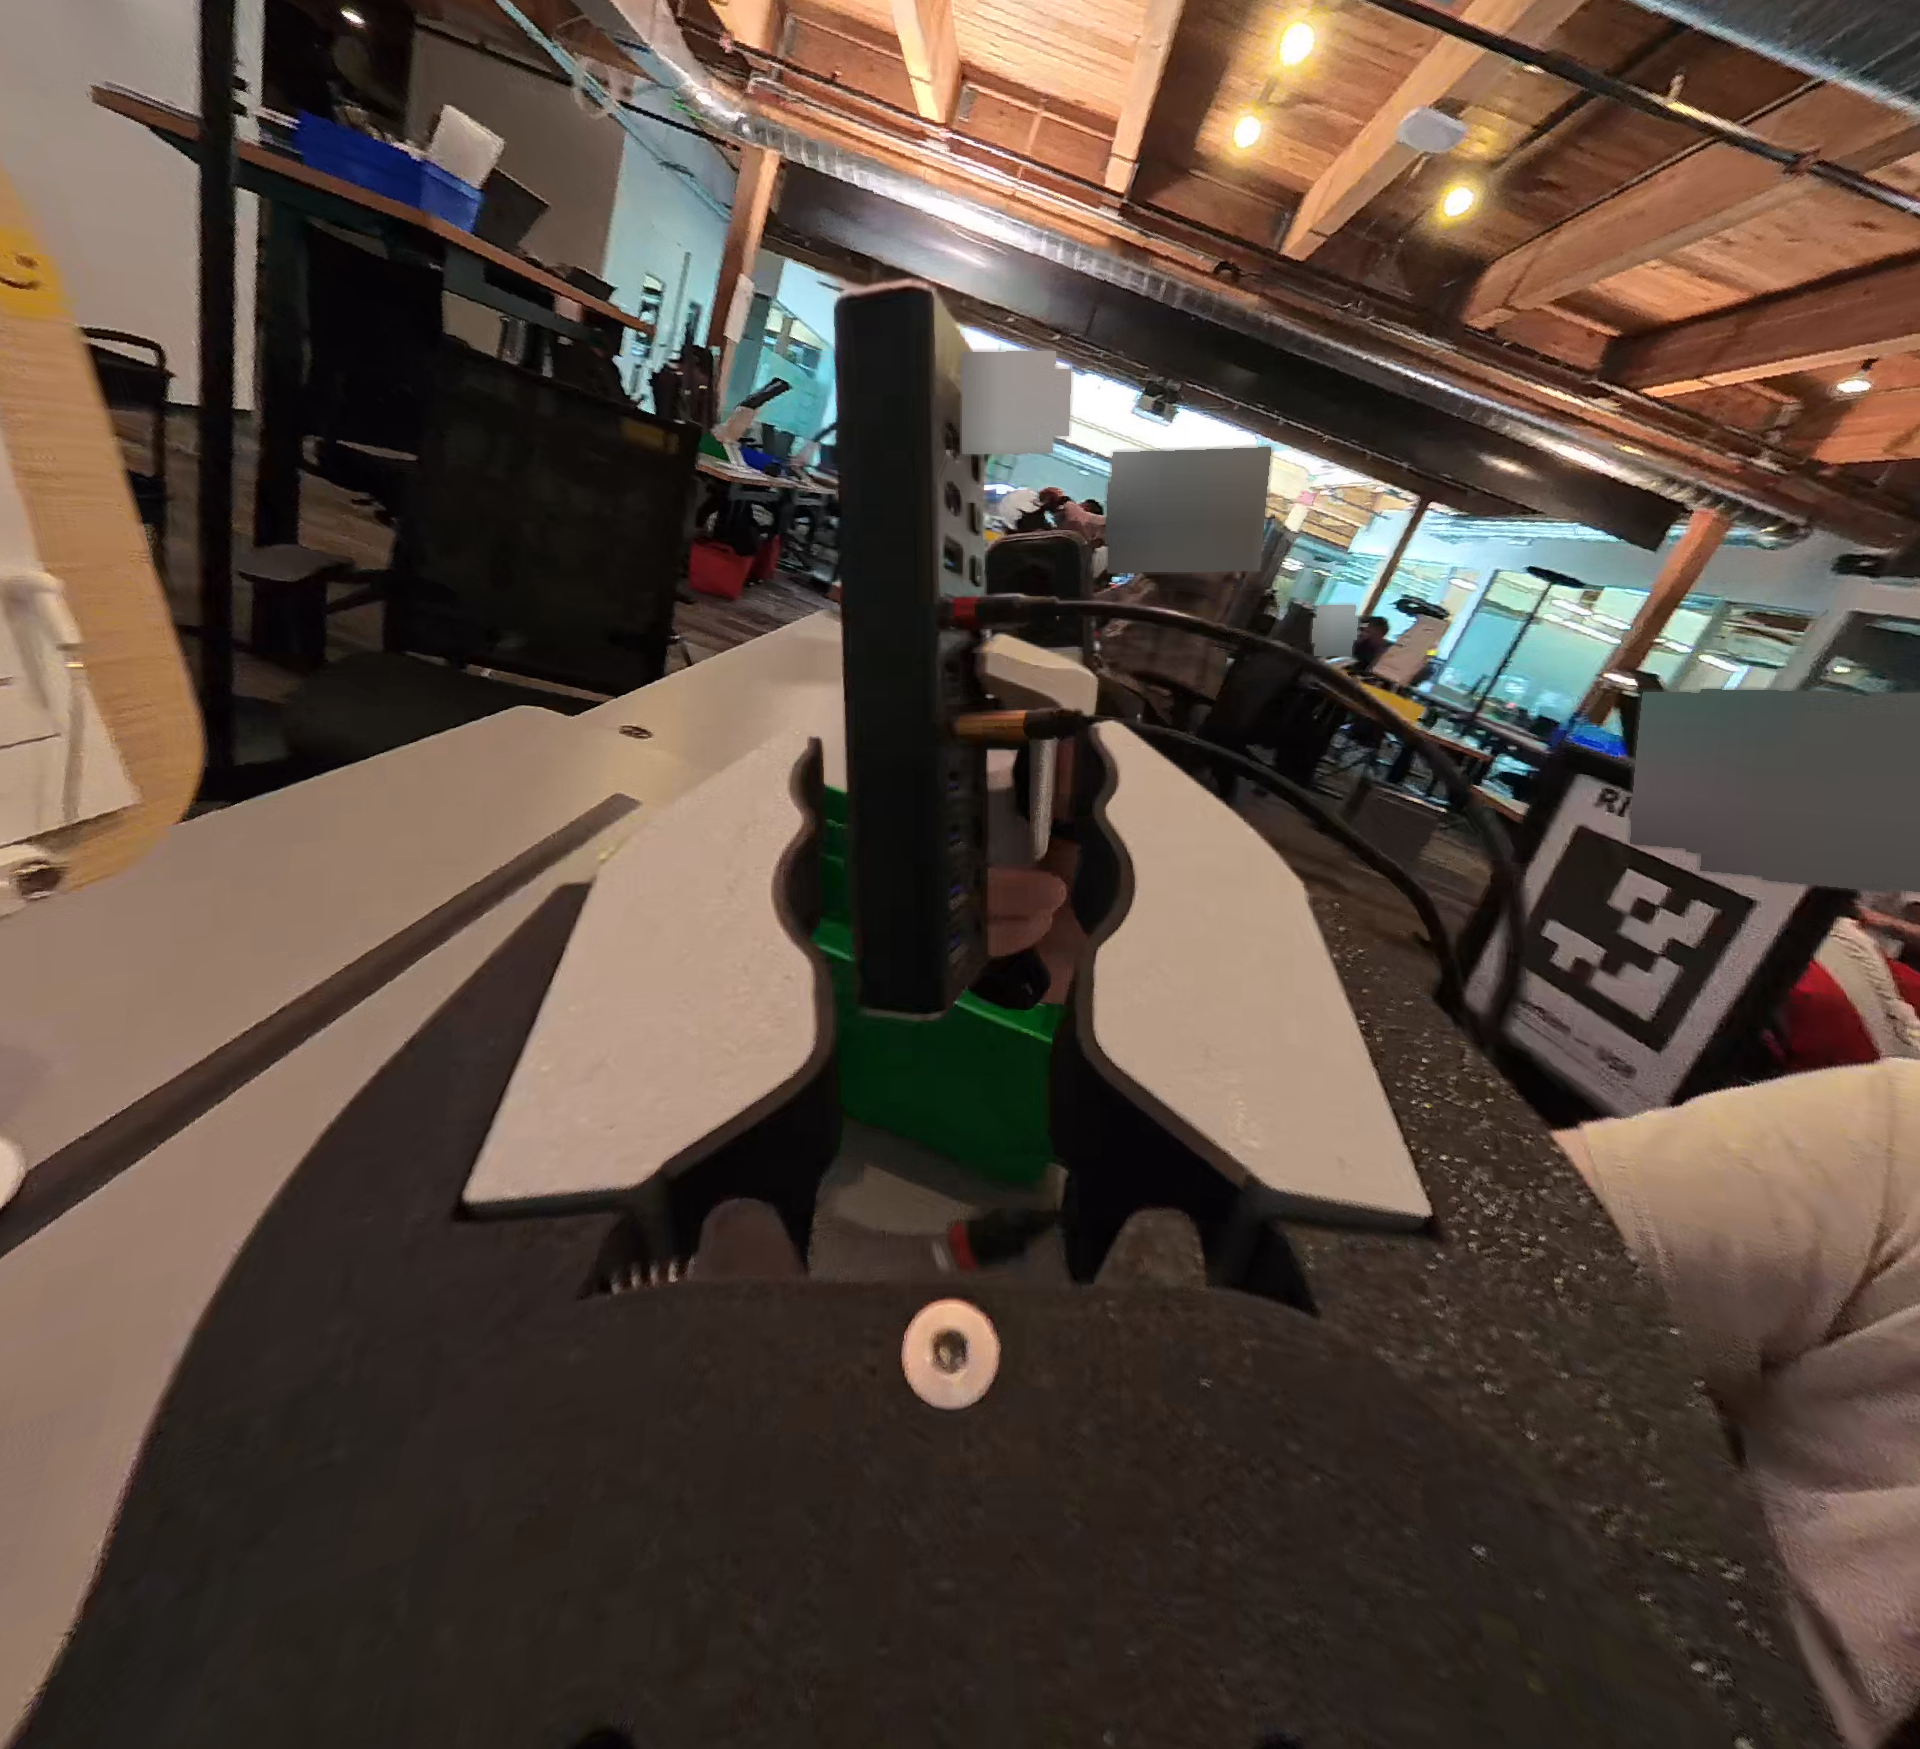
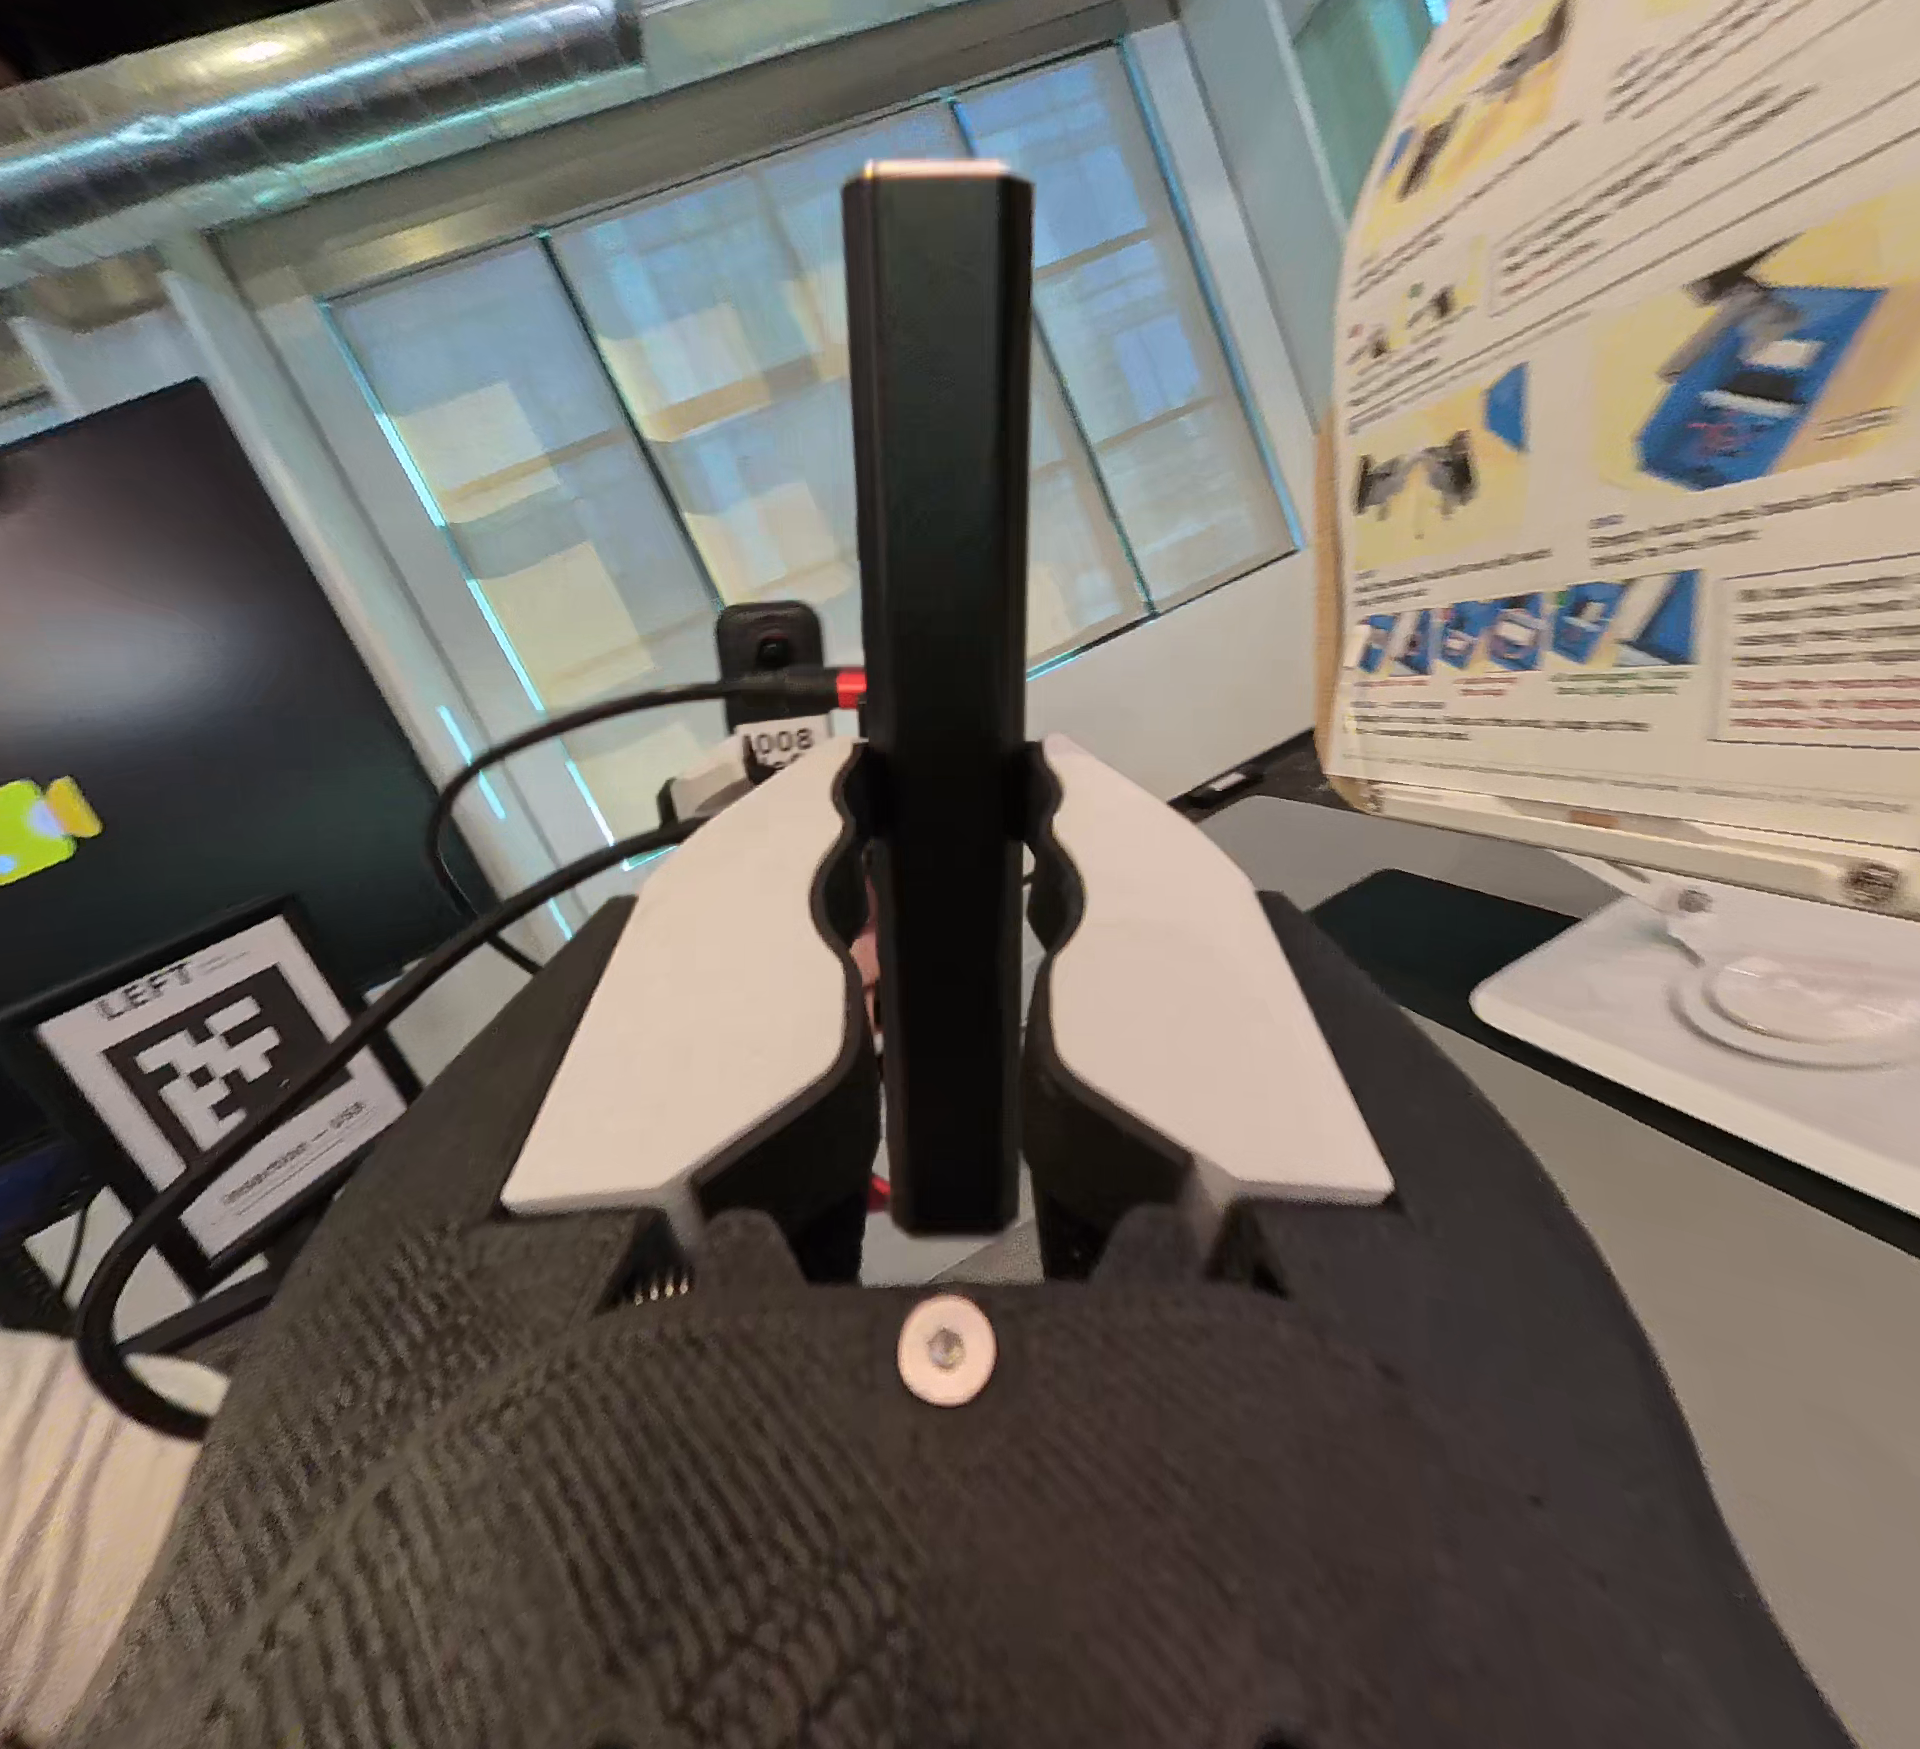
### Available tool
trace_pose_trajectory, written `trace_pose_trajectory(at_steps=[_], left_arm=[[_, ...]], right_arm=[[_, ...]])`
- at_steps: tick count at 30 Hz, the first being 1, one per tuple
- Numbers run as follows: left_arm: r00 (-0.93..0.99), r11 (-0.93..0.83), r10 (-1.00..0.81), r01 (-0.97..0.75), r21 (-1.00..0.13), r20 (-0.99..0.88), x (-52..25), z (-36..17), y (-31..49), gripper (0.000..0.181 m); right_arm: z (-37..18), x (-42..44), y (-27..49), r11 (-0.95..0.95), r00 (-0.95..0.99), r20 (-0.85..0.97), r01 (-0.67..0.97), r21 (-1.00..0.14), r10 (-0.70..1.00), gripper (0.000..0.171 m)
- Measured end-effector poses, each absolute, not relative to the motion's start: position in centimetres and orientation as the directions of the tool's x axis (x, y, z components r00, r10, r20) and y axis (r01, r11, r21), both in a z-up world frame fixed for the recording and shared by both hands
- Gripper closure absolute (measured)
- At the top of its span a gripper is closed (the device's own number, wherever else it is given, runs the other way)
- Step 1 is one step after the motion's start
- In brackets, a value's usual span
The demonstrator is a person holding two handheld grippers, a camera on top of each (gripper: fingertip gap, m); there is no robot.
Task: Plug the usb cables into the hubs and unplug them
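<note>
A black USB hub (image 1: 894, 556) stands upright over a green holder (image 1: 935, 1086). A red-collared plug (image 1: 977, 610) and a gold plug (image 1: 997, 725) sit in its port face, and their black cables arc away to the right. My left gripper (image 1: 956, 754) is open and straddles the hub and the gold plug, with a gap on the hub's left side. My right gripper (image 2: 945, 764) is shut on the hub (image 2: 935, 452) at its fingertips. The red plug (image 2: 847, 687) sticks out to the left there. One right finger (image 1: 1034, 676) shows behind the hub.
A framed marker card (image 1: 1631, 930) stands to the right, and another card (image 2: 223, 1065) stands beside a dark monitor (image 2: 156, 660). An instruction board (image 2: 1621, 349) rises from a white stand (image 2: 1662, 1024). A loose red plug (image 1: 987, 1232) lies below the holder on the grey table (image 1: 312, 868). There is about 7 cm between the tips of the two grippers.
</note>
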State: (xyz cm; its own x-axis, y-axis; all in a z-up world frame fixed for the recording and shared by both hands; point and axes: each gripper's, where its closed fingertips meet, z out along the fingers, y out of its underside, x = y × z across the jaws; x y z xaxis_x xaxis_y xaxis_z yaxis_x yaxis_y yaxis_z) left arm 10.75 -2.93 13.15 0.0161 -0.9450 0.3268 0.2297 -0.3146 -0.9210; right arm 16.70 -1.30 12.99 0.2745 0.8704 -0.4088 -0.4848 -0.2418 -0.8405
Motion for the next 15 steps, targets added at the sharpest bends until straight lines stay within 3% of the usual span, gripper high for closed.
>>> trace_pose_trajectory(at_steps=[7, 15], left_arm=[[0.105, -0.300, -0.939, 0.221, -0.928, 0.328, 9.2, 12.7, -1.6, 0.139], [0.062, -0.333, -0.935, 0.199, -0.922, 0.351, 10.0, 12.5, -2.0, 0.144]], right_arm=[[12.4, 22.0, -0.5, -0.251, 0.403, -0.422, -0.413, -0.876, 0.812, 0.143], [12.0, 27.6, 0.2, -0.054, 0.775, -0.138, -0.133, -0.990, 0.617, 0.143]])
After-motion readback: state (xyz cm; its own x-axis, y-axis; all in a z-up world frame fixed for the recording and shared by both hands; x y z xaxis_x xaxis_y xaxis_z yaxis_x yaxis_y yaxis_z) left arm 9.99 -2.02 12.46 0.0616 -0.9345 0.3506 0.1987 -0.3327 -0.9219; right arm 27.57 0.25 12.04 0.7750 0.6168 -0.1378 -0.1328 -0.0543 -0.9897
